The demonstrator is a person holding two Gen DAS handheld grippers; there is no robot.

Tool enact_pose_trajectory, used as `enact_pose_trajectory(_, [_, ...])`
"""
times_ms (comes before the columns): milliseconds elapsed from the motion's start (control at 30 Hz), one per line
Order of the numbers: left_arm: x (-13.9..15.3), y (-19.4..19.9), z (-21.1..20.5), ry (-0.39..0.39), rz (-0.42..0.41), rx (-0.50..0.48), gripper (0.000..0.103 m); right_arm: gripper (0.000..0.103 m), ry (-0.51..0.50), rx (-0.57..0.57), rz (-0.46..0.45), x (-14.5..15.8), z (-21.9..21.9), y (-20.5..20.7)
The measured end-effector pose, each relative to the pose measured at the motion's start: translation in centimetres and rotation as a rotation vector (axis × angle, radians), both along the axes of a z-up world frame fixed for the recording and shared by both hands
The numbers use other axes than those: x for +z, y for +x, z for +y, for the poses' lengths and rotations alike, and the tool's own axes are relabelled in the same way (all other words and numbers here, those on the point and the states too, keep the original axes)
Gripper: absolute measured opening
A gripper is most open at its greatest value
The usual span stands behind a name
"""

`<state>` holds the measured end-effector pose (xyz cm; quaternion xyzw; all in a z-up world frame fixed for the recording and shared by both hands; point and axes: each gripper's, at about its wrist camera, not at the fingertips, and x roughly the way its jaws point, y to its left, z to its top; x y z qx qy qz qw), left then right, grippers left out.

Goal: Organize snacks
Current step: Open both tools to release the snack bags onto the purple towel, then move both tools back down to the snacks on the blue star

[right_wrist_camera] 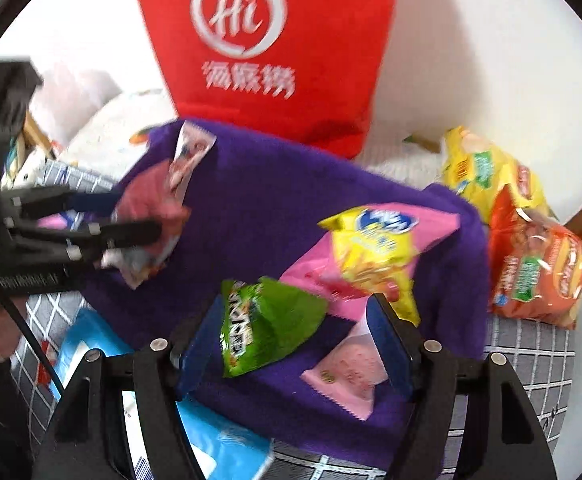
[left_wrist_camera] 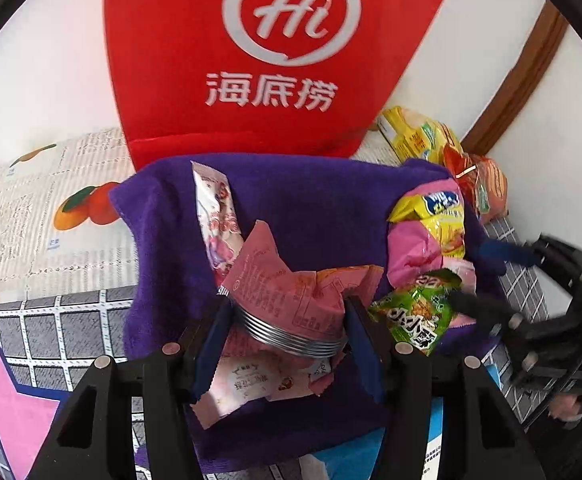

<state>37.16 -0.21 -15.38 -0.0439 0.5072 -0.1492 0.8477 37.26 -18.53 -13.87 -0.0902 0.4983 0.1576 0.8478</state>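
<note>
Left gripper [left_wrist_camera: 287,332] clamped on pink packet [left_wrist_camera: 287,292]; right gripper [right_wrist_camera: 295,344] wide around green packet [right_wrist_camera: 267,320], long axis toward 1 o'clock, nearer right hand.

Support surface was a bed covered in grey grid-patterned sheet [left_wrist_camera: 43,320]. Lying directly on it: purple towel [left_wrist_camera: 311,208], fruit-print newspaper-pattern cloth [left_wrist_camera: 51,208], upright red bag [left_wrist_camera: 275,56] at the wall, yellow chip bag [right_wrist_camera: 487,172], orange chip bag [right_wrist_camera: 539,264], blue-white packet [right_wrist_camera: 227,440].

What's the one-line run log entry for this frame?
left gripper: shut on pink snack packet | right gripper: open around green snack packet | surface: purple towel
</note>
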Motion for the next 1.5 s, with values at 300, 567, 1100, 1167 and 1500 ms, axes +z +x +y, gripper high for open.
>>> enact_pose_trajectory(300, [0.1,-0.4,-0.8,0.033,-0.003,-0.026,0.057,0.072,0.007,-0.087,-0.107,1.7,-1.4,0.0])
enact_pose_trajectory(567, [1.3,-0.8,-1.2,0.05,-0.046,-0.035,0.069,0.072,-0.018,-0.137,-0.151,2.2,-1.5,-0.1])
enact_pose_trajectory(1100, [6.4,-3.3,-1.3,0.019,-0.123,-0.02,0.069,0.072,0.118,-0.243,-0.157,6.8,-4.3,-6.1])
enact_pose_trajectory(1167, [7.7,-4.1,-1.6,0.017,-0.148,-0.018,0.069,0.072,0.118,-0.253,-0.145,6.8,-4.8,-8.1])
enact_pose_trajectory(1500, [10.6,-11.8,0.4,0.031,-0.186,0.004,0.069,0.064,0.163,-0.281,-0.089,4.0,-6.1,-19.4])
